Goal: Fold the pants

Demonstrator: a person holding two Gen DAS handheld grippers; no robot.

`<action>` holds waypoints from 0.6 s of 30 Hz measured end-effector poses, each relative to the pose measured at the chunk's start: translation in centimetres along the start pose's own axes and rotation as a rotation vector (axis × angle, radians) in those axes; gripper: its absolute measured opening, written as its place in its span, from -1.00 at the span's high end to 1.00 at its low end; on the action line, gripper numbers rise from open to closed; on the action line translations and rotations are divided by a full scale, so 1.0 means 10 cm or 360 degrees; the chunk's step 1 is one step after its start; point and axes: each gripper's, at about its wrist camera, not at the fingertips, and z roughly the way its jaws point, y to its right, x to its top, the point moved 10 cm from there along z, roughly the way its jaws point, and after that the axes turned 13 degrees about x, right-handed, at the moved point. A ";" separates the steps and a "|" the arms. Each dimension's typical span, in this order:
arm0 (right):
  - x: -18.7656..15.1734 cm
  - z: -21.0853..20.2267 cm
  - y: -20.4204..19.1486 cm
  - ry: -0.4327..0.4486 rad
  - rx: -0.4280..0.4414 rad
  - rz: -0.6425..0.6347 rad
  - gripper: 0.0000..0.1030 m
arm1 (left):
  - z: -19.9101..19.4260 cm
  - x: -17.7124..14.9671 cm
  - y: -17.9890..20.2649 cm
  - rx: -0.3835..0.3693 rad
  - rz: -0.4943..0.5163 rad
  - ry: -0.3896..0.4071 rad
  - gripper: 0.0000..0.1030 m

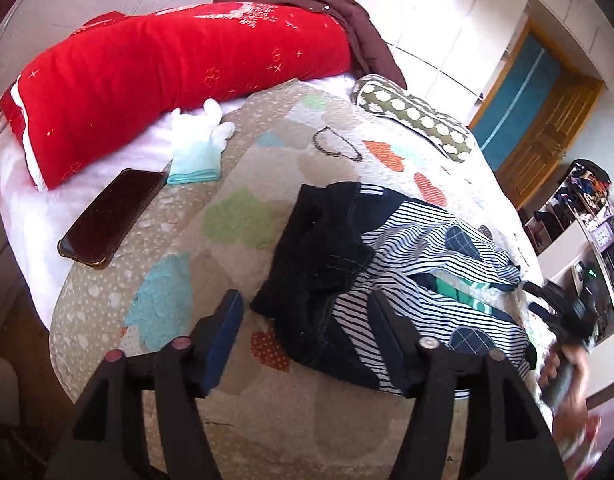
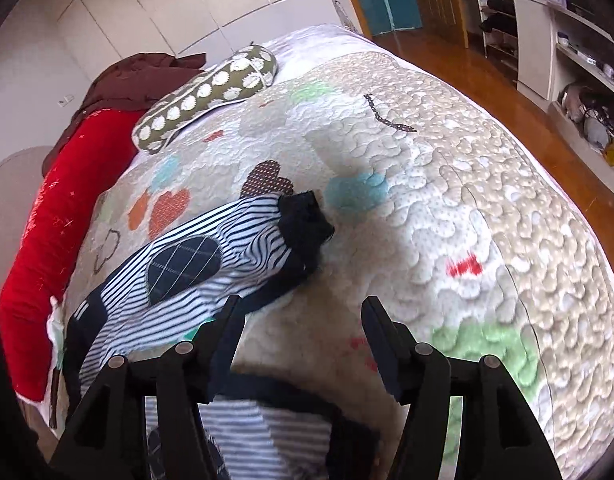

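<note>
Black fingers of the left gripper (image 1: 307, 316) fill the bottom of the left wrist view, spread apart with nothing pinched between them; they hang above the quilt (image 1: 243, 168) and the near edge of the pants (image 1: 387, 264). In the right wrist view the right gripper (image 2: 303, 320) also stands spread and empty, its left finger crossing in front of the striped cloth. The quilt, beige with coloured cloud and heart patches, covers the bed and takes up most of both frames. A long red bolster (image 1: 167, 80) lies across the upper left of the left wrist view, with a dark maroon garment (image 1: 347, 20) draped over its far end. The pants, navy and white stripes with dark checked patches and dark cuffs, lie rumpled on the quilt at centre right of the left wrist view and at lower left of the right wrist view. An olive cushion with white dots (image 1: 419, 120) sits at upper right. Smaller things lie left of centre: a dark phone (image 1: 111, 220), a folded pale turquoise cloth (image 1: 195, 164) and a white glove (image 1: 207, 124).
</note>
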 end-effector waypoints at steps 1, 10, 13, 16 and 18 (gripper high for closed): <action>0.05 0.11 0.04 -0.0022 -0.0021 0.0038 -0.27 | 0.00 -0.02 0.01 0.0000 -0.0001 -0.0004 -0.28; 0.02 0.16 0.05 -0.0054 0.0105 0.0168 0.74 | 0.16 -0.11 -0.11 0.0014 -0.0030 -0.0084 -0.28; -0.10 0.06 0.13 -0.0078 0.0065 0.0146 0.74 | 0.21 -0.15 -0.09 -0.0004 -0.0038 -0.0120 -0.28; -0.20 0.07 0.22 -0.0154 0.0021 0.0125 0.70 | 0.20 -0.20 -0.04 -0.0018 -0.0012 -0.0127 -0.28; -0.25 0.00 0.24 -0.0142 0.0022 0.0153 0.62 | 0.17 -0.20 -0.02 -0.0026 -0.0002 -0.0122 -0.28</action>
